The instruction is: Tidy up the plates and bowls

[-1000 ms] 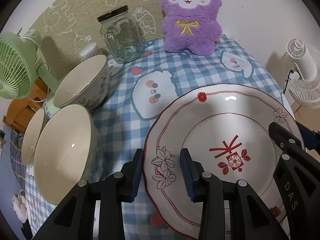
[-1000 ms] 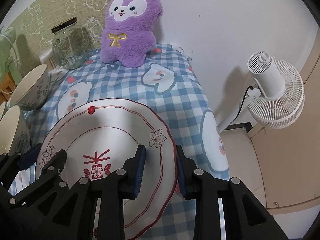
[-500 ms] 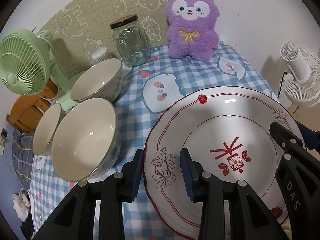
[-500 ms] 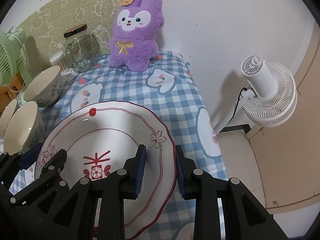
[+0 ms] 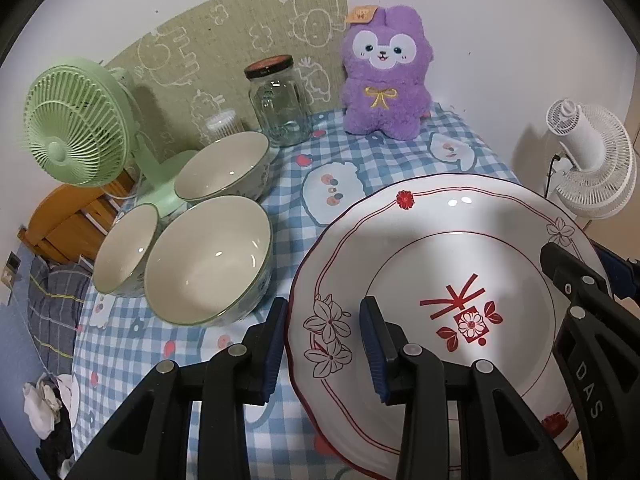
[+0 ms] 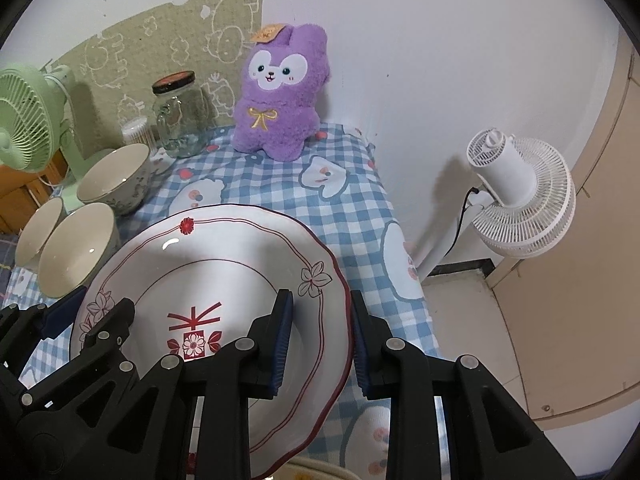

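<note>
Your left gripper (image 5: pixel 323 344) has its jaws clamped on the left rim of the red-patterned white plate (image 5: pixel 448 280), one pad above, one beneath. Your right gripper (image 6: pixel 321 338) grips the opposite rim (image 6: pixel 336 320) likewise. The plate hangs tilted above the blue checked tablecloth (image 5: pixel 352 160), right of three bowls (image 5: pixel 208 260).

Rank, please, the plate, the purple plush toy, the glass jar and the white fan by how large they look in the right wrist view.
1. Plate, though it is nearest the camera, which inflates it.
2. Purple plush toy and white fan: too alike to rank, and the fan stands off the table.
3. Glass jar, clearly smallest.
</note>
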Action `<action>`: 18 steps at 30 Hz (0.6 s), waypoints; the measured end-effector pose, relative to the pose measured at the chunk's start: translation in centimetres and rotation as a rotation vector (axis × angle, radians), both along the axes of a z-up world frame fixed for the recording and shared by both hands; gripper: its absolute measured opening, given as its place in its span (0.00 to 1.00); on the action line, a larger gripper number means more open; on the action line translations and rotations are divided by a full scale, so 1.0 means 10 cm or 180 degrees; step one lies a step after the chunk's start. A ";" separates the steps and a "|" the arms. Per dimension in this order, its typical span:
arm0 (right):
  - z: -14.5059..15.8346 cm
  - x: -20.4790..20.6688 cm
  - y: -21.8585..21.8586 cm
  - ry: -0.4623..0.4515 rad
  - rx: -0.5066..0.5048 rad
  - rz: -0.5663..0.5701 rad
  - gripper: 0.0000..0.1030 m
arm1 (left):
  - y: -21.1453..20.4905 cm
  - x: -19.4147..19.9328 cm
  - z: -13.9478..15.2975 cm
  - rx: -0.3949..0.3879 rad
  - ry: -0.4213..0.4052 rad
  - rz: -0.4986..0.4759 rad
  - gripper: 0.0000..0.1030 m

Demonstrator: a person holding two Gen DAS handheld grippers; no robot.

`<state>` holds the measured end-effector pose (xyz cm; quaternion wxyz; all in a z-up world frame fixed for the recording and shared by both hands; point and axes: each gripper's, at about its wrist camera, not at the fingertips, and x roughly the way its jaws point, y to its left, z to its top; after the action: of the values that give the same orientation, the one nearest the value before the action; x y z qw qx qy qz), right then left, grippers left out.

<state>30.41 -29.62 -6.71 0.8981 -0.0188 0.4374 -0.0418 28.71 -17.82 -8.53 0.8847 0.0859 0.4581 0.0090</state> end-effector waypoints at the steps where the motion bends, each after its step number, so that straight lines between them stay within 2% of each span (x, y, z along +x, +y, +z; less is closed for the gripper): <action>1: 0.02 -0.03 0.00 -0.0009 -0.0007 0.0003 0.29 | 0.01 -0.02 0.01 -0.0004 -0.0006 0.0000 0.35; 18: 0.22 -0.55 0.06 -0.0150 -0.0067 0.0008 0.29 | 0.04 -0.51 0.17 -0.0005 -0.0139 -0.0042 0.35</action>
<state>24.92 -29.04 -4.53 0.9080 -0.0279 0.4156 -0.0456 23.58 -17.45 -6.79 0.8946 0.0880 0.4380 0.0047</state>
